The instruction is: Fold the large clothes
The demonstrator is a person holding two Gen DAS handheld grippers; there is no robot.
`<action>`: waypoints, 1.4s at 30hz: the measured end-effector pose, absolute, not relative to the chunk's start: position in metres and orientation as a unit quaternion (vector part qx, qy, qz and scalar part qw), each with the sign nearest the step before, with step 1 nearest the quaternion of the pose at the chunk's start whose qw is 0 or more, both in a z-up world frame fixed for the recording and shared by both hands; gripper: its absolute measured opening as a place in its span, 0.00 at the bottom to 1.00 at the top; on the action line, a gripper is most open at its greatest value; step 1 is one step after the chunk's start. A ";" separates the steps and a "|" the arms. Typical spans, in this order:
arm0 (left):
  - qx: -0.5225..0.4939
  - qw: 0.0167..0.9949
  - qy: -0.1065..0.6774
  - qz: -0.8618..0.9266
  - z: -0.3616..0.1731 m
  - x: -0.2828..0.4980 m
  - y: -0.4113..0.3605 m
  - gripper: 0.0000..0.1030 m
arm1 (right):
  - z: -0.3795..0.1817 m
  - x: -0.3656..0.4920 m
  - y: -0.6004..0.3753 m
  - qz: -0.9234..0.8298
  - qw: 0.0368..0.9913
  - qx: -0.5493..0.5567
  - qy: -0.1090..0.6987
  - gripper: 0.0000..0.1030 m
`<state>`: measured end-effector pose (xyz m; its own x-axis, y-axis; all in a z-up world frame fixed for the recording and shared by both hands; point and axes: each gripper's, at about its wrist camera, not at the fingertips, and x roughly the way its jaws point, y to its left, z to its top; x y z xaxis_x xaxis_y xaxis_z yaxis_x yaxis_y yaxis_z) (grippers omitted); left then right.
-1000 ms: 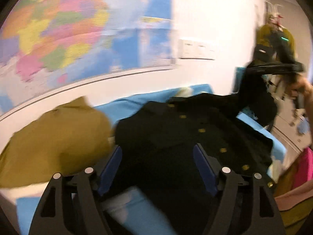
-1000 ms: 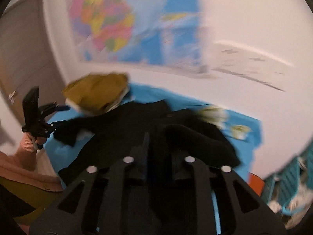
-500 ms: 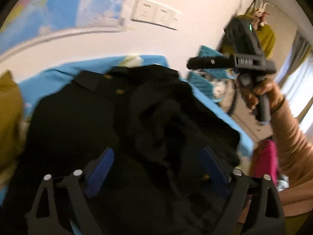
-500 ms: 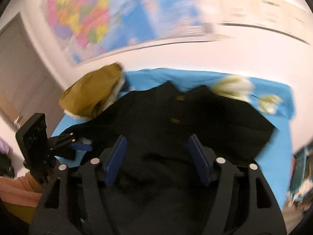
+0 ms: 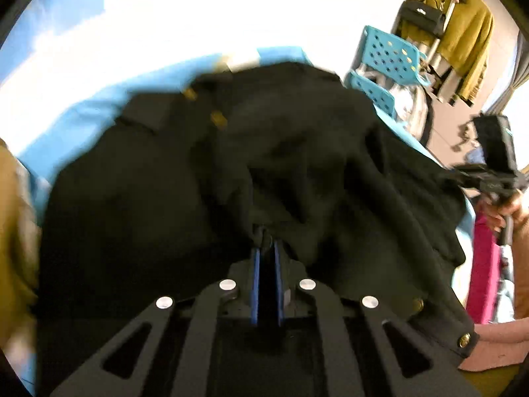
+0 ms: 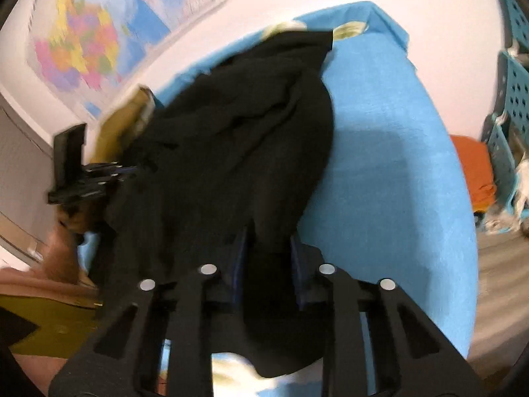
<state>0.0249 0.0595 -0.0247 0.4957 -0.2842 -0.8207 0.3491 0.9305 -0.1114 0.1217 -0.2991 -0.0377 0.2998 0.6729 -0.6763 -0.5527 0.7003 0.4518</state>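
Note:
A black coat (image 5: 148,198) with gold buttons lies crumpled on the blue-covered table (image 5: 99,109). My left gripper (image 5: 264,231) is shut, pinching a small ridge of coat fabric between its blue pads. In the right wrist view it shows at the coat's left edge as the left gripper (image 6: 132,169), held by a hand. My right gripper (image 6: 269,235) is low at the near edge of the coat (image 6: 231,132). Its jaws are closing, and a thick fold of black fabric fills the gap between them. The left wrist view shows the right gripper (image 5: 459,173) at the coat's far right side.
A mustard garment (image 6: 115,125) lies by the coat's left side. Bare blue table cover (image 6: 380,165) spreads right of the coat. Teal perforated crates (image 6: 515,99) and an orange cloth (image 6: 476,168) sit beyond the table. A clothes rack (image 5: 463,33) holds a mustard top and a black bag.
Half a second ago both grippers hung open above the coat. Both have since dropped onto it and closed on black fabric. The right gripper's view has rolled.

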 end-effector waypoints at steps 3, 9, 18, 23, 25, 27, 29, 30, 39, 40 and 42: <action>0.043 0.879 0.448 -0.156 -0.002 0.030 0.078 0.06 | -0.003 0.097 -0.336 0.392 0.819 0.110 0.404 0.18; 0.088 0.873 0.460 -0.137 -0.004 0.037 0.094 0.12 | -0.057 0.089 -0.350 0.307 0.812 0.069 0.491 0.19; 0.026 0.864 0.484 -0.138 -0.025 0.033 0.130 0.75 | 0.009 0.118 -0.320 0.328 0.862 0.011 0.386 0.68; 0.021 0.858 0.495 -0.135 -0.037 0.040 0.125 0.66 | 0.001 0.205 -0.250 0.314 0.865 -0.016 0.390 0.67; 0.020 0.856 0.500 -0.130 -0.040 0.044 0.123 0.29 | -0.007 0.237 -0.240 0.314 0.858 -0.006 0.406 0.67; 0.004 0.856 0.500 -0.129 -0.041 0.047 0.124 0.20 | -0.023 0.270 -0.226 0.310 0.844 0.020 0.436 0.68; 0.004 0.867 0.482 -0.124 -0.033 0.045 0.126 0.11 | -0.039 0.293 -0.213 0.310 0.830 0.030 0.463 0.67; 0.005 0.873 0.474 -0.114 -0.029 0.044 0.127 0.08 | -0.042 0.298 -0.209 0.310 0.827 0.030 0.468 0.62; -0.012 0.894 0.444 -0.058 -0.007 0.058 0.162 0.13 | 0.003 0.295 -0.227 0.297 0.877 0.054 0.373 0.08; -0.007 0.889 0.455 -0.053 -0.014 0.063 0.161 0.17 | -0.003 0.298 -0.221 0.281 0.879 0.037 0.384 0.09; 0.025 0.880 0.472 -0.031 -0.028 0.074 0.157 0.27 | -0.020 0.305 -0.212 0.262 0.871 0.010 0.416 0.12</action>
